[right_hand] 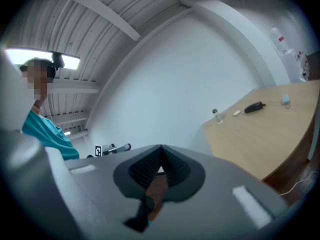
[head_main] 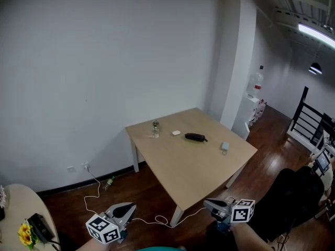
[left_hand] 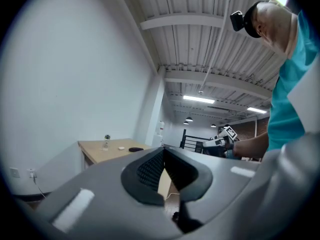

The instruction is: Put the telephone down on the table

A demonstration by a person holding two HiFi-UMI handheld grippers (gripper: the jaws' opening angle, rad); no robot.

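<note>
The left gripper is held low at near left, its jaws pressed together on nothing. Farther off stands the wooden table, well apart from both grippers. Across its far part sit a small clear bottle, a small white object, the black telephone lying flat, and a small pale object. The right gripper, at near right, is likewise closed and empty.

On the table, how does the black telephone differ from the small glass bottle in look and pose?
The telephone is black and opaque; the bottle is clear with a dark cap. The telephone lies flat and long; the bottle stands upright. The telephone is nearer the middle of the table; the bottle is close to the edge by the wall. Both rest on the tabletop.
</note>
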